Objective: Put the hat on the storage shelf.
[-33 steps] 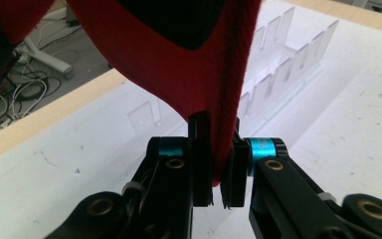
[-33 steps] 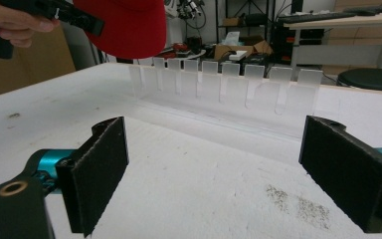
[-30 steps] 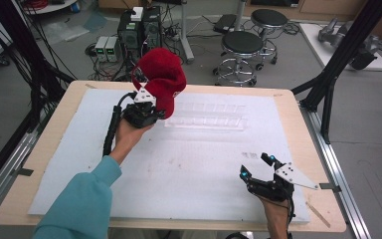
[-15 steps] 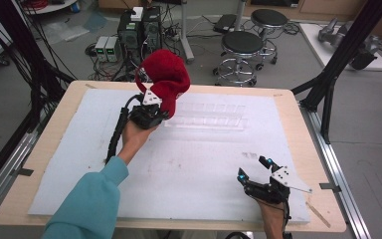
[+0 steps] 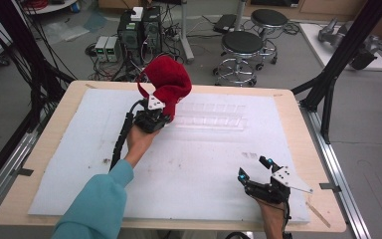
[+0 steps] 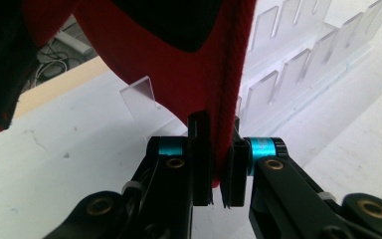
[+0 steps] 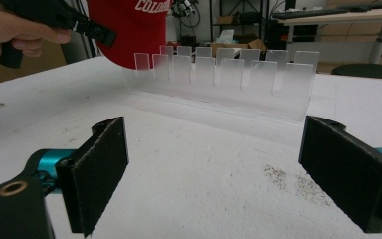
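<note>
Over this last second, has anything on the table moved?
The left gripper, shut on the red cap, has carried it a little right and lower, toward the left end of the clear slotted rack. The right gripper rests open near the table's front edge, barely shifted. The rack has stayed put.

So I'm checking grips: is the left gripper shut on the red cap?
Shut: the left gripper pinches the red cap fabric, holding it above the table.
</note>
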`<action>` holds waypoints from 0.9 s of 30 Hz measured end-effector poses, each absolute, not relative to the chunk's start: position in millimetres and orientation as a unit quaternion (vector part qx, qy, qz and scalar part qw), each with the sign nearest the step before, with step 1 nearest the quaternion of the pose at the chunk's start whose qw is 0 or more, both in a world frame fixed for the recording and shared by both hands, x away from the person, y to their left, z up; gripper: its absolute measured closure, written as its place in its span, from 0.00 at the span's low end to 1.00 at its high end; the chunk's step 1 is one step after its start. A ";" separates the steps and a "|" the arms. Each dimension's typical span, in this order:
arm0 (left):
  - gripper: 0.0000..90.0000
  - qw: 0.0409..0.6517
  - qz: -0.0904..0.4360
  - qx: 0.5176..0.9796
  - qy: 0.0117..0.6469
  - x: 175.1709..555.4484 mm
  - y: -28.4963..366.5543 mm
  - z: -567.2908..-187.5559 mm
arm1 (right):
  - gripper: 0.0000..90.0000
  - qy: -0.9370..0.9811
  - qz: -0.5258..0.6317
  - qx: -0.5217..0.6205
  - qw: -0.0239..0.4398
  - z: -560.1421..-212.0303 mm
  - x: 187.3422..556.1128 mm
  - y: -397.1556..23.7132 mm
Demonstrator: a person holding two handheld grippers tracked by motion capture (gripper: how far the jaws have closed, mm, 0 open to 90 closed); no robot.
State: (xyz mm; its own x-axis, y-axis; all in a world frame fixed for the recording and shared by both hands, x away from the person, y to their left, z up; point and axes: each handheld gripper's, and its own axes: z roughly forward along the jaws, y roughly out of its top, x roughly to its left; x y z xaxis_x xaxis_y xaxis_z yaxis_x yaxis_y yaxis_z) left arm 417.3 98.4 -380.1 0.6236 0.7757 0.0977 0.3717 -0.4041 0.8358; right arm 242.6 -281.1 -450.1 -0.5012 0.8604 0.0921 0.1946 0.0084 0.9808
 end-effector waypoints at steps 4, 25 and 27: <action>0.94 0.419 0.248 0.798 0.355 414.9 99.5 -385.2 | 0.12 0.651 0.574 0.400 0.293 -450.2 242.2 -280.2; 0.64 0.432 0.227 0.792 0.367 409.4 107.5 -394.6 | 0.12 0.641 0.584 0.389 0.310 -451.5 237.4 -281.0; 0.47 0.440 0.213 0.789 0.371 409.2 109.0 -395.2 | 0.12 0.641 0.584 0.390 0.310 -451.6 237.7 -281.0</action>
State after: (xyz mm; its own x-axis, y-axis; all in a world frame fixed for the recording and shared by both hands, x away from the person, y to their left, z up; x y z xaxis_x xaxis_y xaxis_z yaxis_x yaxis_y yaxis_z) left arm 409.2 109.0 -395.2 0.6337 0.7735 0.0085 0.3993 -0.3364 0.8529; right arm 237.7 -281.0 -451.6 -0.5035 0.8620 0.0584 0.1380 0.0135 0.9903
